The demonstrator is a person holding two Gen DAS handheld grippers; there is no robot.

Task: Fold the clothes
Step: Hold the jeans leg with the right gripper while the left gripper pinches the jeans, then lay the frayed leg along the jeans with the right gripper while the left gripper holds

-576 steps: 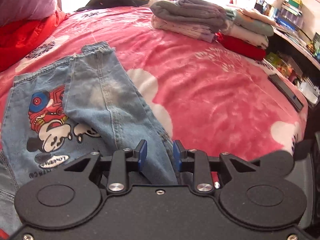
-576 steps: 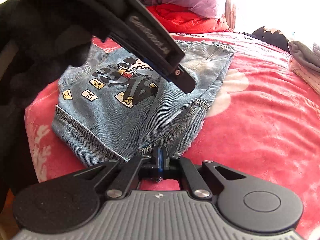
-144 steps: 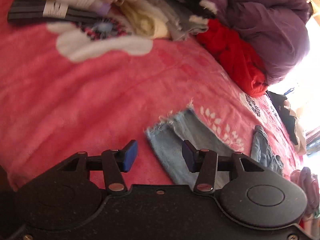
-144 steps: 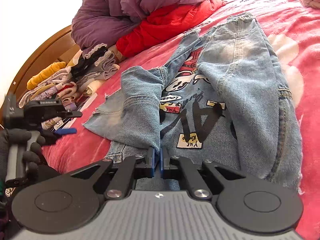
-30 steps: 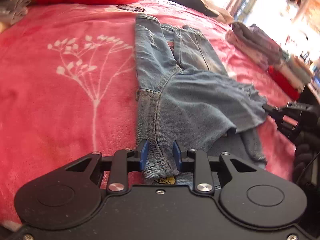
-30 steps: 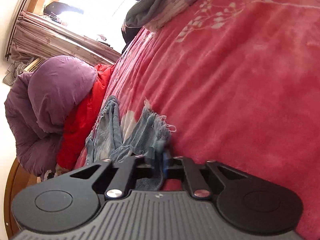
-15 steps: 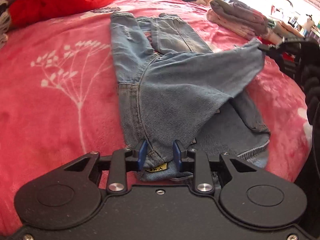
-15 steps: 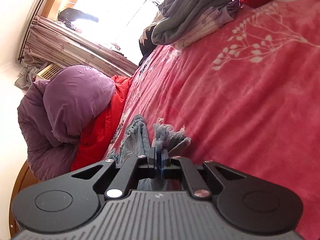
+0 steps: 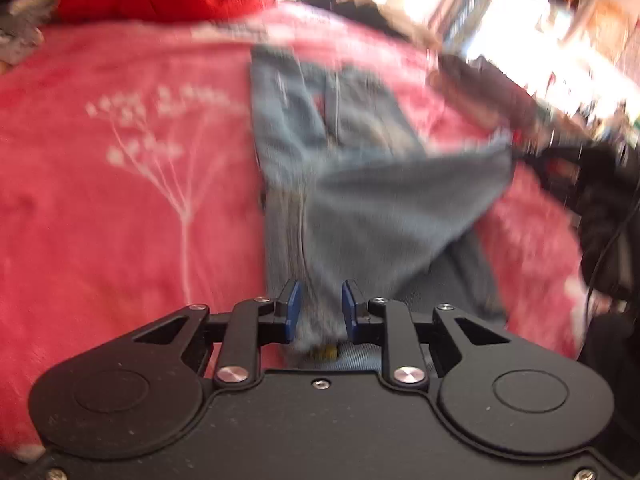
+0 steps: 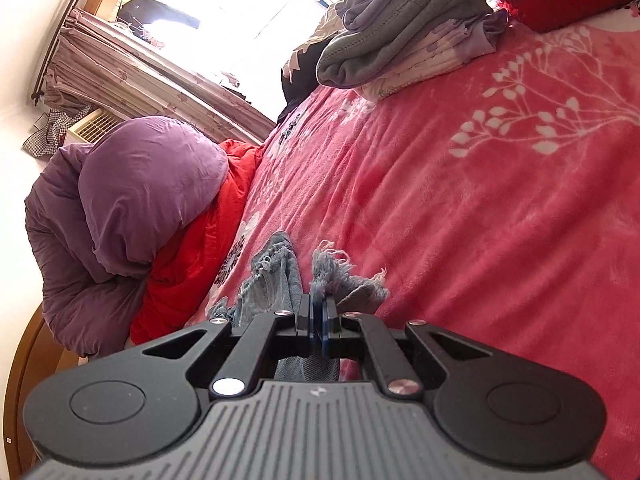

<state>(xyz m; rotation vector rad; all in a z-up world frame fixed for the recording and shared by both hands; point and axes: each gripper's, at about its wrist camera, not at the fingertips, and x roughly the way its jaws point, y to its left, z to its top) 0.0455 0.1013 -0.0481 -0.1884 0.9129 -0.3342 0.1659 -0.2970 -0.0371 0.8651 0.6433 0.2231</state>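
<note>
Denim going taut between two grips

Jaws of the left gripper (image 9: 318,306) have just been closing a little further, and a thick bunch of the jeans (image 9: 360,200) is sitting between the blue pads, which are pressing on it from both sides. The right gripper (image 10: 318,322) is pinching its blue pads fully together on the frayed hem (image 10: 340,272) of one trouser leg, white threads sticking out above the fingertips.

Compared with a second ago, the right hand is carrying that hem higher: in the left wrist view the lifted leg is now stretching as a flat sheet from the left grip across to the right gripper at the picture's right edge, where earlier it was sagging low over the rest of the garment. The remainder of the jeans is lying lengthways on the red blanket (image 9: 120,220), the other leg pointing away toward the far edge of the bed.

Judging by this, the leg is being drawn straight so it can be laid over its partner; the fold itself is not yet made. The left view is blurring with motion, so finer detail of the cloth there is unclear. A stack of folded clothes (image 10: 408,40) is waiting farther up the bed, well apart from the jeans.
</note>
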